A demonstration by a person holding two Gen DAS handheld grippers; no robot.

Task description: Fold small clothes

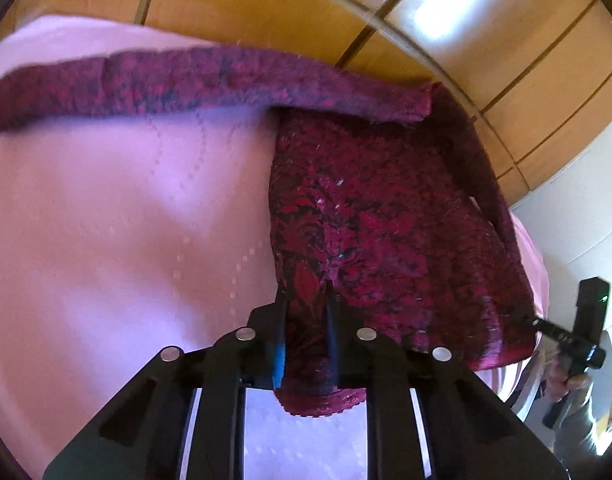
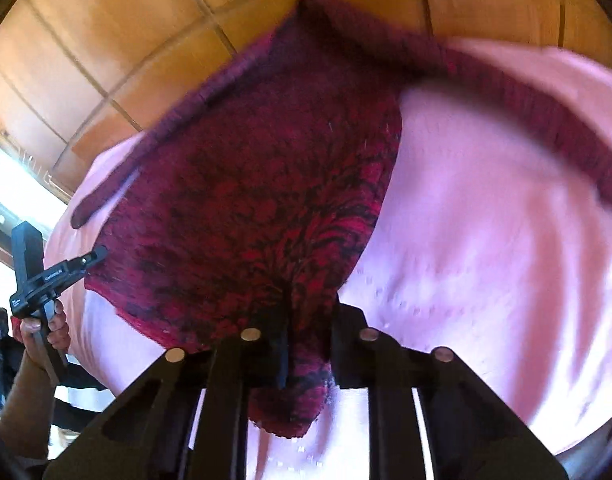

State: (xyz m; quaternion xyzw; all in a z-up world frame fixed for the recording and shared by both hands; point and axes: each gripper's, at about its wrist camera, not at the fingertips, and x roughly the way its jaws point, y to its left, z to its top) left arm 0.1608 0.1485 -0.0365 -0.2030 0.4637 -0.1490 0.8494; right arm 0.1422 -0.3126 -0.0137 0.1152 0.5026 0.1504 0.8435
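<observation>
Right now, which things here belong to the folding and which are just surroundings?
In the job:
- dark red patterned knit garment
- left tool, shut on its hem
- right tool, shut on its hem
- pink sheet it lies on

Just surroundings:
- wooden cupboard doors

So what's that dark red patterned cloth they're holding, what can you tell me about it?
The dark red knitted garment with a black leafy pattern looks like a small woolly sweater. It is spread over a pale pink bedsheet, with one long sleeve stretched out sideways. Its hem corners are pinched: the left gripper clamps one, the right gripper the other, each with cloth bunched between the fingers. The rest appears to lie on the sheet, slightly rumpled. Both views are blurred.
</observation>
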